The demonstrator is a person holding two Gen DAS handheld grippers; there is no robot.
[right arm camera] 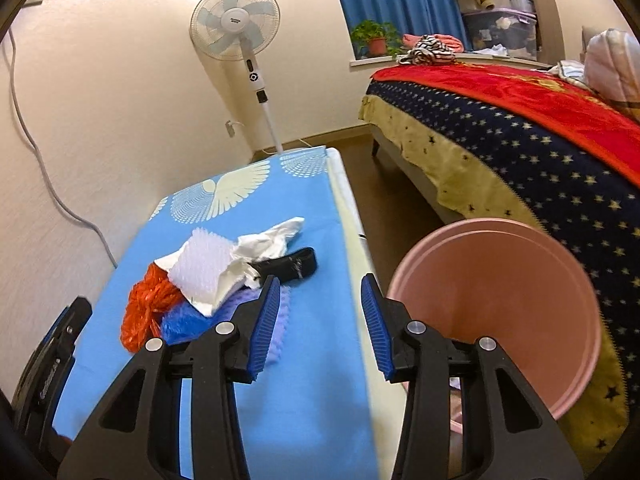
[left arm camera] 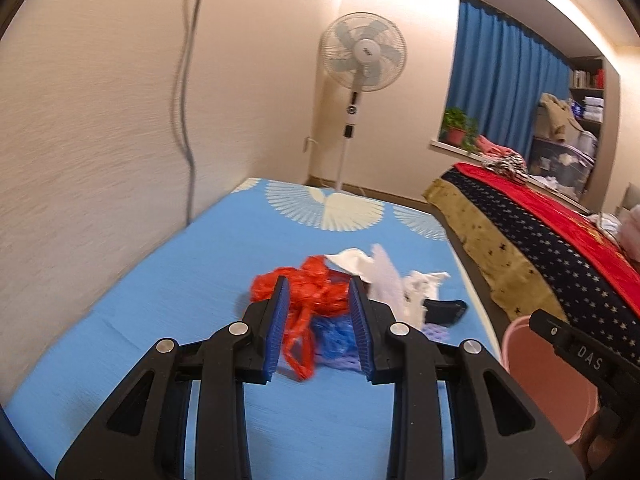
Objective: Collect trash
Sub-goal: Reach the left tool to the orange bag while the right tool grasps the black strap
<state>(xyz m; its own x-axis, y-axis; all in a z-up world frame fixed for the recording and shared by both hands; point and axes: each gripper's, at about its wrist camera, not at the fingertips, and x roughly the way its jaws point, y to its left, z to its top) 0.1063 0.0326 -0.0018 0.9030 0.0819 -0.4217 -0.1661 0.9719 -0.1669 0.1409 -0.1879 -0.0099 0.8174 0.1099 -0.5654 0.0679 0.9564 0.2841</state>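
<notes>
Our left gripper (left arm camera: pixel 318 328) has its 2 blue-padded fingers (left arm camera: pixel 276 332) apart, with nothing pressed between them; past the gap we see the red plastic bag (left arm camera: pixel 310 294) lying on the tabletop (left arm camera: pixel 168 300). Our right gripper (right arm camera: pixel 320 326) also has its fingers (right arm camera: pixel 262 328) apart and clamped on nothing, over the right edge of the tabletop. The trash sits in 1 heap on the blue cloth: the red bag, a blue plastic bag (right arm camera: pixel 182 322), a white foam net (right arm camera: pixel 204 266), crumpled white paper (right arm camera: pixel 266 246), a black strap (right arm camera: pixel 294 266) and a purple foam net (right arm camera: pixel 280 320). Just beside the tabletop, to the right, stands the pink bucket (right arm camera: pixel 496 312). Beyond it is a bed (right arm camera: pixel 520 152), and a standing fan (right arm camera: pixel 236 26) is by the wall.
</notes>
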